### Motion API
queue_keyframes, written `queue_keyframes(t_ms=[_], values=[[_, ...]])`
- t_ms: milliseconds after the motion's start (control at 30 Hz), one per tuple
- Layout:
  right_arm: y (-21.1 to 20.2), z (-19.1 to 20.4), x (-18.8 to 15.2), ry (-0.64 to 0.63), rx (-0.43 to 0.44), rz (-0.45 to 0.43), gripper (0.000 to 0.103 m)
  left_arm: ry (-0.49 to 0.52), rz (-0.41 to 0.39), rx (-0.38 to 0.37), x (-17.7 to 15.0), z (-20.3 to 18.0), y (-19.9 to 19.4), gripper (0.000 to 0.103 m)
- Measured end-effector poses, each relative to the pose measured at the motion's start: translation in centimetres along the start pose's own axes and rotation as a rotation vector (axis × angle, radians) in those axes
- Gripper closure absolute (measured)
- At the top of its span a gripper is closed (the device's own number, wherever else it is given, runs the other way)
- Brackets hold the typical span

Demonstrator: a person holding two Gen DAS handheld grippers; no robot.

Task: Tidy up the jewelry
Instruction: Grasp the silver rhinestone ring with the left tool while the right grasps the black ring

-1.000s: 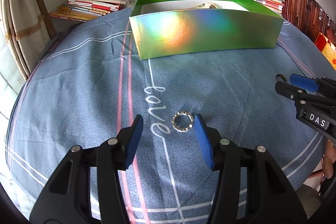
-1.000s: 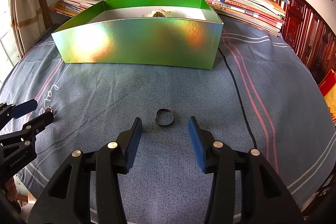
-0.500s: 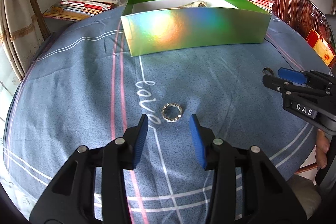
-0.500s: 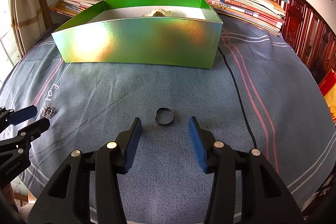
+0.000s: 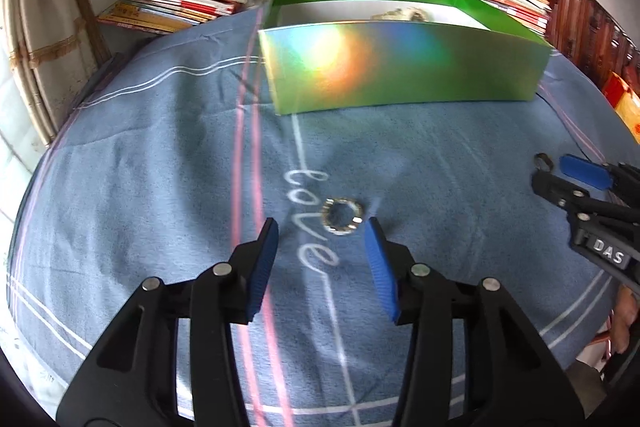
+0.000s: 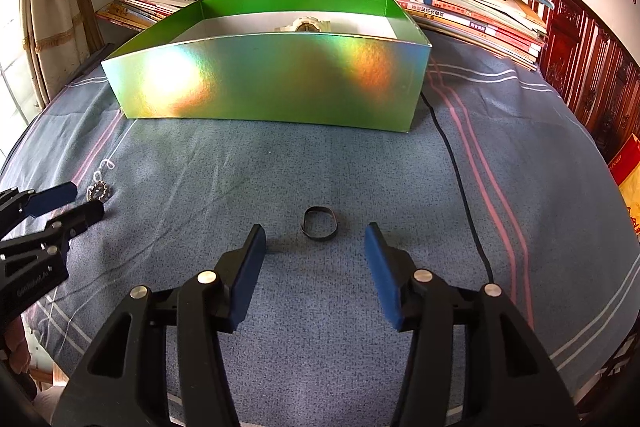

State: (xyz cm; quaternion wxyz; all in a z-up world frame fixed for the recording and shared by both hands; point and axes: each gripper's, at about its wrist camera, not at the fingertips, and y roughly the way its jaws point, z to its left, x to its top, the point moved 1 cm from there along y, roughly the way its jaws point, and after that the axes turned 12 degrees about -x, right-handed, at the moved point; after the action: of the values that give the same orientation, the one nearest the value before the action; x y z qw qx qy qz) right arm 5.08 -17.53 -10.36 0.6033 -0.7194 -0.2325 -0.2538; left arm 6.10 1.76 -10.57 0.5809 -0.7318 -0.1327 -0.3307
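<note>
We find the task partly done. One piece, a pale watch, already lies inside the green box at the far side of the blue cloth. Two pieces remain on the cloth outside the box: a silver ring lying on the stitched word near the left gripper, and a dark ring just ahead of the right gripper. Neither is lifted or touched.

The left gripper points steeply down at the cloth with its blue pads apart and its jaws opening; the silver ring sits just ahead of the tips, nearer the right-hand pad, with nothing pressed between them. This view is blurred, so we cannot confirm whether the pad brushes the ring.

The right gripper takes a matching downward pitch, its jaws also opening and its pads well apart. The dark ring lies just beyond the tips, roughly centred on the gap, clear of both pads.

We judge both grasps and both transfers to the box are outstanding.
</note>
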Motion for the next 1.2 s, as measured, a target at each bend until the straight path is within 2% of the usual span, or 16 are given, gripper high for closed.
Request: queue_keyframes(t_ms=[167,233,300,400,533,767,1000,1067,1133,1200], values=[[0.2,0.5,0.3,-0.003,-0.011,-0.015,0.055,0.008,-0.004,-0.009,0.0,-0.7,0.2,0.058],[0.2,0.7,0.4,0.0,0.004,-0.018,0.074,0.005,-0.006,-0.011,-0.1,-0.7,0.3,0.058],[0.1,1.0,0.5,-0.011,0.015,-0.021,0.086,0.001,-0.009,-0.013,-0.1,-0.8,0.3,0.058],[-0.2,1.5,0.4,-0.042,0.03,-0.007,0.085,0.003,-0.009,-0.011,-0.1,-0.8,0.4,0.058],[-0.8,1.7,0.4,-0.045,0.142,0.052,0.076,-0.003,-0.01,-0.006,-0.1,-0.8,0.4,0.054],[-0.7,2.7,0.3,-0.077,0.054,0.001,0.074,-0.003,-0.016,-0.004,-0.2,-0.8,0.3,0.053],[-0.4,2.5,0.3,-0.057,0.062,0.0,0.074,-0.001,-0.016,-0.025,-0.2,-0.9,0.3,0.062],[-0.4,2.4,0.3,-0.053,0.062,-0.002,0.076,0.001,-0.017,-0.03,-0.1,-1.0,0.3,0.064],[-0.4,2.4,0.2,-0.045,0.063,-0.004,0.083,0.005,-0.021,-0.029,-0.1,-1.1,0.4,0.065],[-0.4,2.3,0.2,-0.039,0.067,-0.004,0.084,0.002,-0.023,-0.035,-0.1,-1.2,0.4,0.068]])
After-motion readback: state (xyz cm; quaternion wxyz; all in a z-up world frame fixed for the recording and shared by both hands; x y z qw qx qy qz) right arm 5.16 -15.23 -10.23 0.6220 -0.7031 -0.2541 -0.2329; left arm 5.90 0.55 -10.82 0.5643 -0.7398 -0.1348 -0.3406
